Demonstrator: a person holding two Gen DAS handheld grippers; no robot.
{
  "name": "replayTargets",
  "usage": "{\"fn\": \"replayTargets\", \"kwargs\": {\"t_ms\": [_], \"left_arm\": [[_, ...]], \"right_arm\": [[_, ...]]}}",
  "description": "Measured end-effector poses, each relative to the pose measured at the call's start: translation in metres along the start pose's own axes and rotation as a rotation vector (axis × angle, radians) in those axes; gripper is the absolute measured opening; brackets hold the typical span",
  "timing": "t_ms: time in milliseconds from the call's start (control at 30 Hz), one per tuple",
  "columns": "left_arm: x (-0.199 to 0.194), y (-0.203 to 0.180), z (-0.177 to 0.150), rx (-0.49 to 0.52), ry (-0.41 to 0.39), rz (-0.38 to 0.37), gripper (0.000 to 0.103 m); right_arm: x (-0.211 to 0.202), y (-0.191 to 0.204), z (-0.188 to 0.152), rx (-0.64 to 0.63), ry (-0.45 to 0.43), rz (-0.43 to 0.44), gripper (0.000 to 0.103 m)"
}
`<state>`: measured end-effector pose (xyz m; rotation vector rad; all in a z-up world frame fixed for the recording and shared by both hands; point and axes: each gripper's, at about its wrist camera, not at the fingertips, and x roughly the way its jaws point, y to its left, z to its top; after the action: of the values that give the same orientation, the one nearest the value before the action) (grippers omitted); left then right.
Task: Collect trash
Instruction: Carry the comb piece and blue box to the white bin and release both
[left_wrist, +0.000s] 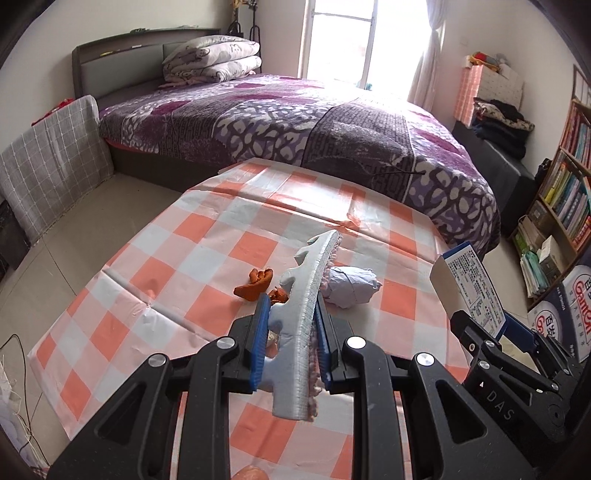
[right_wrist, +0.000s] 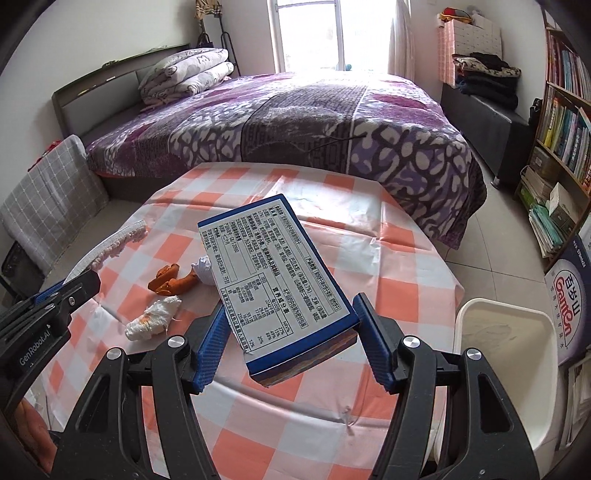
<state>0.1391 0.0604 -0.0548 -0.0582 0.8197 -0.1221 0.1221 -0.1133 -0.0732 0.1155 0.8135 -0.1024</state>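
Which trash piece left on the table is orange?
The orange peel, lying between the pale wrapped ball and the crumpled white tissue; both others are whitish.

I've got a flat blue-and-white box (right_wrist: 275, 275) lifted off the table, tilted, printed label side facing up. The other lifted piece is a thin grey insole (left_wrist: 306, 314) with a pinkish fuzzy edge, standing on its edge. On the checkered cloth there are orange peel bits (right_wrist: 168, 282), a crumpled white tissue with orange stains (right_wrist: 153, 319) just beside them, and a pale wadded paper ball (left_wrist: 351, 288) near the peel.
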Motion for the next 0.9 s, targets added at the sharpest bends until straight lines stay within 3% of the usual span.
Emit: {"fn": "replayTargets", "kwargs": {"t_ms": [533,900], "left_arm": [[-0.002,-0.070,-0.011,0.113,0.002,-0.049,0.023],[0.000,-0.122,-0.023,0.196,0.015,-0.096,0.023]], "right_arm": [[-0.024,-0.067,-0.005,0.104,-0.018,-0.049,0.062],[-0.034,-0.130,-0.014,0.243,0.003,-0.119,0.063]]}}
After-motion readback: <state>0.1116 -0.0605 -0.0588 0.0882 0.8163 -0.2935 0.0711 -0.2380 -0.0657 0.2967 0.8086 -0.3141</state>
